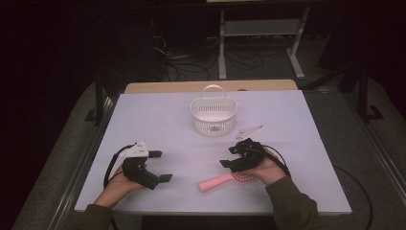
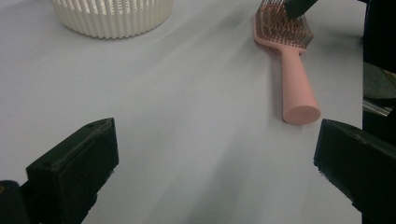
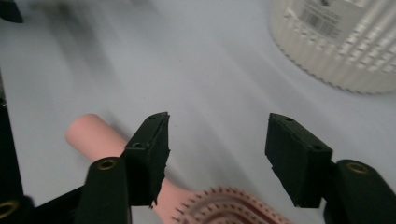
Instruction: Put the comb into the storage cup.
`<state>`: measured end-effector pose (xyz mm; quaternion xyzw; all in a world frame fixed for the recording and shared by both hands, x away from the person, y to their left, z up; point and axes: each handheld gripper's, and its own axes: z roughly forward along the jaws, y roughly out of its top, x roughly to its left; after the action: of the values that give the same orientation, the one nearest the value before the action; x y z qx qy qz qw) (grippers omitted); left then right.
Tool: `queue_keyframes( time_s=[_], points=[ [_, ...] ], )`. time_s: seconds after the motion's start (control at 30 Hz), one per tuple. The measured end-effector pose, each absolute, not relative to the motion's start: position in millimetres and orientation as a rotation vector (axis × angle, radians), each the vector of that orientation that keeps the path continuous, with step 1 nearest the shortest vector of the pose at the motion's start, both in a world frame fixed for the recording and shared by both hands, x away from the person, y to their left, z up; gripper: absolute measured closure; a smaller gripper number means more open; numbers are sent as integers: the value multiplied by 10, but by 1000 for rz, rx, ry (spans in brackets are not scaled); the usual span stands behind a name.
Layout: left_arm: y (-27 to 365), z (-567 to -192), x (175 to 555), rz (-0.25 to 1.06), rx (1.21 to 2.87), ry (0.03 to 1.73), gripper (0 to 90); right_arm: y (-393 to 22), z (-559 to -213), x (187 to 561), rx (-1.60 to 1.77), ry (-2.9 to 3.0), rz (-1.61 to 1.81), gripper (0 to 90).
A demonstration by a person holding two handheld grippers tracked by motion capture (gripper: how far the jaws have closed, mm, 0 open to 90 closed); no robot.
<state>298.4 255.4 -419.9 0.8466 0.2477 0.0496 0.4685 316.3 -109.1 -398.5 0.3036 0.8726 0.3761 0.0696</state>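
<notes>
Right gripper (image 1: 231, 156) jaws apart above pink brush (image 1: 223, 181), left gripper (image 1: 160, 166) jaws apart on the left, basket (image 1: 213, 116) far.

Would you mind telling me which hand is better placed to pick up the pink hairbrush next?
Probably the right. Its tongs hang open directly over the pink hairbrush. The left tongs, also open, sit apart from it, facing the handle's end across bare table.

Left claw (image 1: 160, 166) low, jaws wide apart; right claw (image 1: 229, 156) raised slightly, jaws parted.
</notes>
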Motion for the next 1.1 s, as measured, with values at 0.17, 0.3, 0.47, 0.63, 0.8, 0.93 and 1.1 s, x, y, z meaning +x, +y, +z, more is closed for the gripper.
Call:
queue_keyframes(
  time_s=[0.17, 0.3, 0.47, 0.63, 0.8, 0.93, 1.1],
  points=[
    [2557, -4203, 2988, 124, 2082, 612, 0, -1291, -3982, 3145, 958, 2578, 1159, 255],
    [2557, -4205, 2989, 125, 2081, 613, 0, -1412, -4002, 3112, 967, 2549, 1170, 186],
    [2550, -4223, 2995, 117, 2080, 617, 0, -1582, -4027, 3053, 990, 2505, 1195, 135],
    [2541, -4218, 2995, 118, 2076, 618, 0, -1747, -4061, 2974, 1012, 2465, 1224, 78],
    [2539, -4213, 2988, 112, 2078, 617, 0, -1869, -4092, 2892, 1024, 2427, 1233, 13],
    [2533, -4213, 2991, 110, 2073, 615, 0, -1949, -4138, 2839, 1045, 2420, 1237, 0],
    [2535, -4217, 2997, 110, 2076, 613, 0, -2032, -4187, 2805, 1110, 2384, 1238, 0]
  ],
)
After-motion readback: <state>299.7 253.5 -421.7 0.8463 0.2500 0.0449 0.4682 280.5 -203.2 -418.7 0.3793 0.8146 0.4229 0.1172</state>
